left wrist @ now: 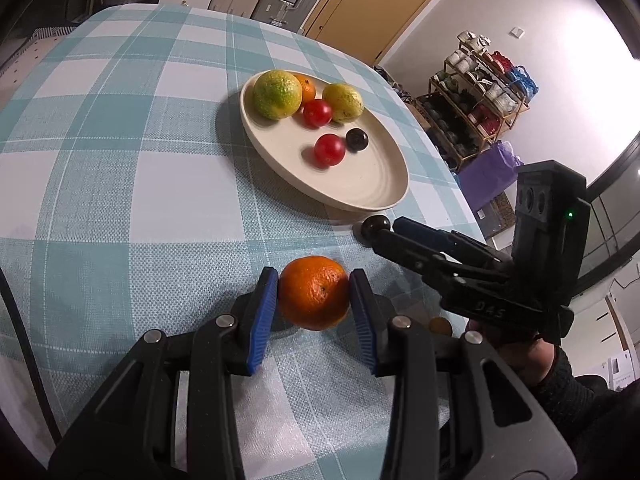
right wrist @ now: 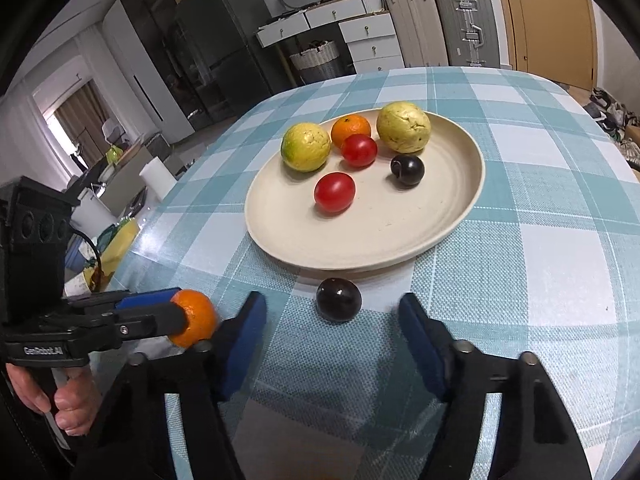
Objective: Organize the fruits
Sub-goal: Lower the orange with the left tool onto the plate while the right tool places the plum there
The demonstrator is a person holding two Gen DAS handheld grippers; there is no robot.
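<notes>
Left claw (left wrist: 314, 300): pads against round orange mandarin (left wrist: 314, 292), on checked-cloth desk (left wrist: 120, 160). Right claw (right wrist: 332, 320): wide, dark round plum (right wrist: 339, 299) ahead, ungripped. Cream oval plate (right wrist: 460, 216): six fruits in. Two apparently left.

A checked tablecloth (right wrist: 540, 208) covers the table; silver suitcases (right wrist: 464, 20), white drawers (right wrist: 372, 36), a wooden door (right wrist: 548, 20) and a black refrigerator (right wrist: 224, 48) line the wall.

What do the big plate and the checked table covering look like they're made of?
The plate looks like matte ceramic or perhaps plastic: cream, dull, with faint rings and tiny specks. The tablecloth shows a woven grain, yet its far left edge reflects the room with a gloss, so it is likely coated or vinyl fabric.
</notes>
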